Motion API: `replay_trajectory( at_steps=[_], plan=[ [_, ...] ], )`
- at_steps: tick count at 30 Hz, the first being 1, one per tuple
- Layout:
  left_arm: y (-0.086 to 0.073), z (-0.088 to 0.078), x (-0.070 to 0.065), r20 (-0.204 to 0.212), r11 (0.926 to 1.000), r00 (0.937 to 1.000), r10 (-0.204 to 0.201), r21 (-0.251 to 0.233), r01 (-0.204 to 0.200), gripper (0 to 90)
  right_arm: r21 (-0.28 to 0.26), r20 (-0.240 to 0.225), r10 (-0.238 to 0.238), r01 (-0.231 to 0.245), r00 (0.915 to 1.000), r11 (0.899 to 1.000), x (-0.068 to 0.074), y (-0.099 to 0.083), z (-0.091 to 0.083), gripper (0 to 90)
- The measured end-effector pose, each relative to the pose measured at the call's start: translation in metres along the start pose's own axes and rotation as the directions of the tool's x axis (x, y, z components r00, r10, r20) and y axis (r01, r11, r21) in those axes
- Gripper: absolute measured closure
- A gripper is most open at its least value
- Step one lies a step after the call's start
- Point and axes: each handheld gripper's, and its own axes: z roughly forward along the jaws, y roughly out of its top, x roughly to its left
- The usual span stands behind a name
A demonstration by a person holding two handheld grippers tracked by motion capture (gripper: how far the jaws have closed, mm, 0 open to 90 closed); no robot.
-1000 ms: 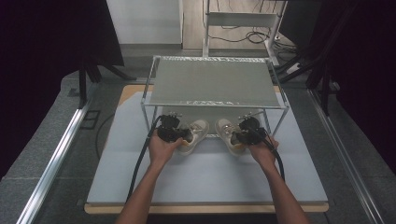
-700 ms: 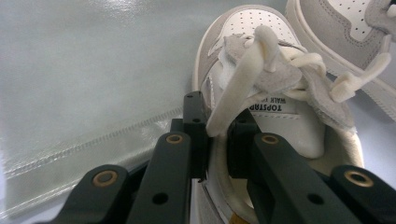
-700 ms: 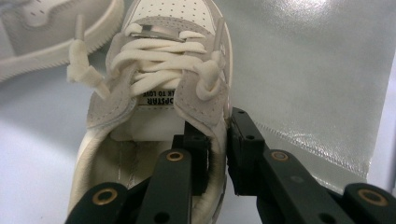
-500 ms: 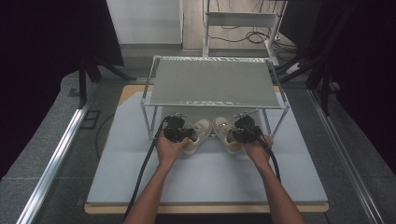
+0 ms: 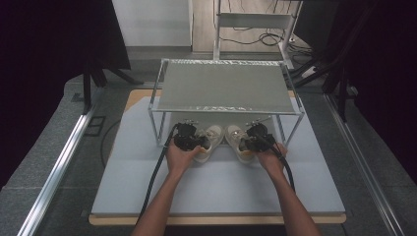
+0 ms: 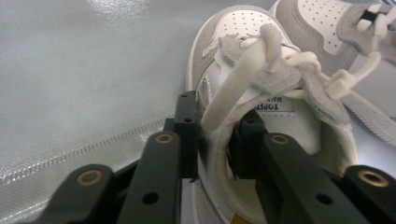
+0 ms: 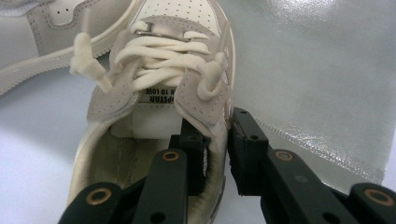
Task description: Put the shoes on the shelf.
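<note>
Two grey-and-cream sneakers stand side by side on the pale mat under the front edge of a wire rack (image 5: pixel 226 88), toes pointing away from me. My left gripper (image 5: pixel 200 142) (image 6: pixel 217 126) straddles the outer collar wall of the left shoe (image 5: pixel 213 134) (image 6: pixel 243 28); its jaws have just been opening, and a thin gap shows beside the wall. My right gripper (image 5: pixel 245 142) (image 7: pixel 217 130) has one jaw inside and one outside the right shoe (image 5: pixel 234 138) (image 7: pixel 177 28), with the pads against its collar wall. Each gripper view also catches the other shoe (image 6: pixel 336 28) (image 7: pixel 28 37).
The rack's metal legs (image 5: pixel 157 128) stand just outside each hand, and its shelf overhangs the shoes' toes. The mat (image 5: pixel 221 187) lies on a wooden board, with a grey floor and a metal rail (image 5: pixel 59 167) to the left.
Both hands have drawn slightly inward, bringing the two shoes closer together. Since half a second ago they have barely moved.
</note>
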Motion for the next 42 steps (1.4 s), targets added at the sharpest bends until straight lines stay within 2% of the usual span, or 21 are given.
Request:
replay_trajectory(
  at_steps=[3,5,8,10,11,13,15,16,19,22,25,32,34,42],
  plan=[
    [0.000,-0.001,0.000,-0.014,1.0000,0.9999,0.007,-0.007,-0.007,62.3,-0.008,-0.006,0.010,-0.010,0.9999,1.000,-0.002,-0.001,0.000,74.8],
    [-0.001,-0.003,0.004,-0.011,0.9995,0.9999,-0.008,-0.029,0.008,52.3,-0.024,-0.002,0.012,-0.012,0.9999,1.000,-0.003,-0.001,-0.002,66.5],
    [-0.002,-0.006,0.005,-0.011,0.9991,0.9999,-0.004,-0.042,0.003,42.3,-0.052,-0.018,0.025,-0.026,0.9995,0.998,-0.004,-0.001,-0.009,62.4],
    [-0.003,-0.007,0.004,-0.016,0.9984,0.9998,-0.009,-0.056,0.008,39.9,-0.050,-0.025,0.044,-0.045,0.9987,0.998,-0.003,-0.001,-0.012,61.0],
    [-0.005,-0.010,0.001,-0.034,0.9969,0.9989,-0.033,-0.072,0.031,36.6,-0.066,-0.020,0.037,-0.038,0.9991,0.997,-0.004,-0.002,-0.015,56.4],
    [-0.005,-0.011,0.001,-0.032,0.9962,0.9990,-0.031,-0.082,0.028,35.2,-0.070,-0.020,0.037,-0.038,0.9991,0.997,-0.004,-0.003,-0.016,55.4],
    [-0.006,-0.013,0.001,-0.023,0.9945,0.9993,-0.030,-0.102,0.028,31.1,-0.085,-0.021,0.038,-0.040,0.9991,0.996,-0.004,-0.004,-0.019,52.7],
    [-0.006,-0.014,0.001,0.000,0.9926,0.9985,-0.054,-0.109,0.054,28.3,-0.101,-0.022,0.047,-0.049,0.9987,0.994,-0.004,-0.005,-0.021,51.8],
    [-0.005,-0.015,0.001,0.010,0.9923,0.9990,-0.043,-0.116,0.044,27.6,-0.125,-0.013,0.045,-0.046,0.9989,0.991,-0.005,-0.005,-0.025,50.8],
    [-0.005,-0.019,0.002,0.033,0.9890,0.9987,-0.038,-0.141,0.043,24.3,-0.149,-0.028,0.051,-0.055,0.9983,0.987,-0.007,-0.005,-0.030,49.6],
    [-0.006,-0.021,-0.004,0.042,0.9810,0.9928,-0.112,-0.154,0.117,24.1,-0.157,-0.027,0.049,-0.052,0.9984,0.986,-0.007,-0.006,-0.032,49.7],
    [-0.012,-0.026,-0.004,0.067,0.9806,0.9939,-0.087,-0.170,0.097,24.0,-0.195,-0.032,0.035,-0.041,0.9988,0.980,-0.006,-0.009,-0.042,50.2],
    [-0.014,-0.032,-0.006,0.072,0.9767,0.9940,-0.082,-0.193,0.094,25.8,-0.214,-0.040,0.031,-0.039,0.9987,0.976,-0.006,-0.012,-0.047,50.9],
    [-0.021,-0.047,-0.008,0.101,0.9754,0.9940,-0.041,-0.212,0.062,31.9,-0.253,-0.063,0.023,-0.039,0.9977,0.967,-0.007,-0.020,-0.058,54.8]
  ],
)
